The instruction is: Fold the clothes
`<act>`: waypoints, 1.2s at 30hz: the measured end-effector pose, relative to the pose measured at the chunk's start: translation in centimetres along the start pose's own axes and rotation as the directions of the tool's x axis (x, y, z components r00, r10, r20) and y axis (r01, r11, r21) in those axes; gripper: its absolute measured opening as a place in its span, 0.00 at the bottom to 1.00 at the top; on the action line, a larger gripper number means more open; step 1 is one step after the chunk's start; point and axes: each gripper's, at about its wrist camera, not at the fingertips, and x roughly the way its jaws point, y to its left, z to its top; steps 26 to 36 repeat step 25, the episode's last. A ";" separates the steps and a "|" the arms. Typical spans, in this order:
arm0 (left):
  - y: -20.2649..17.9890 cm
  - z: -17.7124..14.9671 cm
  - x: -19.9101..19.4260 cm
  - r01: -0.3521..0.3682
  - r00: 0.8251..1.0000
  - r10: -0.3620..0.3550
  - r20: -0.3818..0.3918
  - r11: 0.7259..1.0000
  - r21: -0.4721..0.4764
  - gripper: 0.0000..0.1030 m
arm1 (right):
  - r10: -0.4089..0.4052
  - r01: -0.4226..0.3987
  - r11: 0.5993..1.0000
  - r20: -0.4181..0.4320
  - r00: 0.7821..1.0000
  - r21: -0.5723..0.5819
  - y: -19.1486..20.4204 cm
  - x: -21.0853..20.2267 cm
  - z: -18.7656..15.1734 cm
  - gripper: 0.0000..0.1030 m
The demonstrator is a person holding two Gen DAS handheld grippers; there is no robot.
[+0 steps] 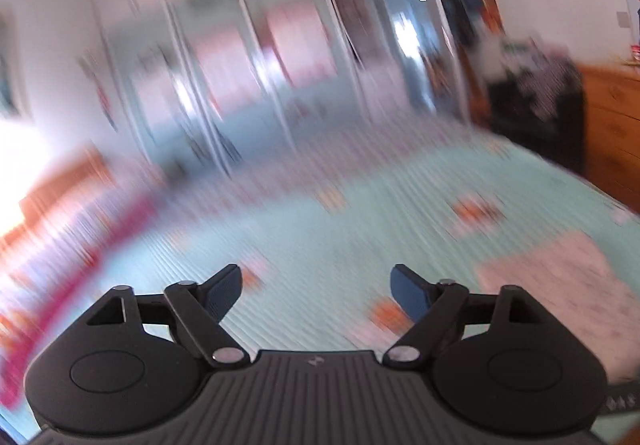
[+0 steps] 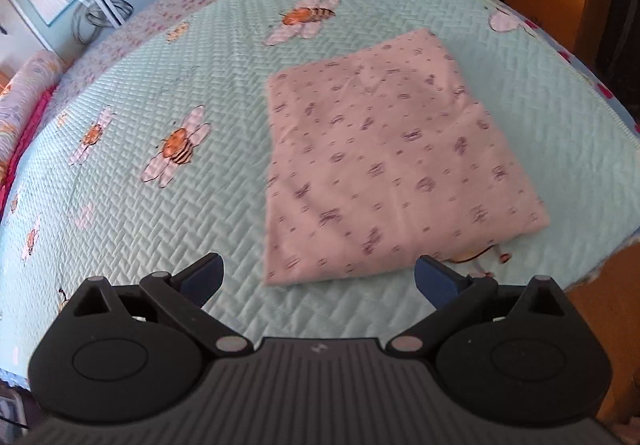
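The pink garment (image 2: 396,161) lies folded square on the bed (image 2: 160,85), seemingly finished; the left gripper (image 1: 316,291) and right gripper (image 2: 318,279) beside it are released, empty.

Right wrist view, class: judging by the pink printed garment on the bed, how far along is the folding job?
Done: the pink garment lies folded into a flat rectangle on the green bee quilt.
In hand: nothing. The right gripper and the left gripper are both open and empty, clear of the cloth.
Left: no other unfolded clothes show on the bed, though the left wrist view is badly blurred.
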 end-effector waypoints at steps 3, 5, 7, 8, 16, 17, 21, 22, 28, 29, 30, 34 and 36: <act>1.6 0.2 -1.7 -0.090 0.994 0.091 0.054 0.996 -0.019 1.00 | -0.001 0.001 1.000 0.022 1.000 -0.015 1.2 0.1 -0.9 0.98; 3.1 0.1 -1.8 -0.031 0.998 0.034 0.048 0.997 -0.066 1.00 | 0.003 -0.002 1.000 0.028 1.000 -0.017 1.8 0.0 -1.2 0.98; 4.6 0.0 -1.5 0.057 0.998 -0.053 0.037 0.991 -0.123 1.00 | 0.003 -0.003 1.000 0.031 1.000 -0.015 2.1 0.0 -1.3 0.98; 5.2 -0.1 -1.2 0.094 0.995 -0.091 0.031 0.984 -0.148 1.00 | 0.001 0.000 1.000 0.034 0.999 -0.013 2.3 -0.1 -1.4 0.98; 6.4 -1.1 0.8 0.188 0.981 -0.192 -0.011 0.966 -0.176 1.00 | -0.015 0.015 1.000 0.035 0.999 -0.008 2.7 -0.1 -2.4 0.98; 6.7 -1.4 1.3 0.218 0.973 -0.228 -0.030 0.957 -0.190 1.00 | -0.018 0.018 1.000 0.028 0.999 -0.007 2.7 0.2 -2.5 0.98; 7.2 -3.3 3.6 0.284 0.943 -0.316 -0.104 0.928 -0.241 1.00 | -0.022 0.022 1.000 -0.004 1.000 -0.014 3.2 1.1 -3.1 0.98; 7.1 -4.2 4.1 0.296 0.938 -0.328 -0.112 0.927 -0.232 1.00 | -0.022 0.022 1.000 -0.010 1.000 -0.018 3.5 1.3 -3.3 0.98; 6.6 -6.0 5.9 0.290 0.920 -0.339 -0.197 0.926 -0.241 1.00 | -0.019 0.018 0.999 -0.027 0.999 -0.029 4.1 1.9 -3.6 0.98; 6.6 -6.0 5.9 0.290 0.920 -0.339 -0.197 0.926 -0.241 1.00 | -0.019 0.018 0.999 -0.027 0.999 -0.029 4.1 1.9 -3.6 0.98; 6.6 -6.0 5.9 0.290 0.920 -0.339 -0.197 0.926 -0.241 1.00 | -0.019 0.018 0.999 -0.027 0.999 -0.029 4.1 1.9 -3.6 0.98; 6.6 -6.0 5.9 0.290 0.920 -0.339 -0.197 0.926 -0.241 1.00 | -0.019 0.018 0.999 -0.027 0.999 -0.029 4.1 1.9 -3.6 0.98; 6.6 -6.0 5.9 0.290 0.920 -0.339 -0.197 0.926 -0.241 1.00 | -0.019 0.018 0.999 -0.027 0.999 -0.029 4.1 1.9 -3.6 0.98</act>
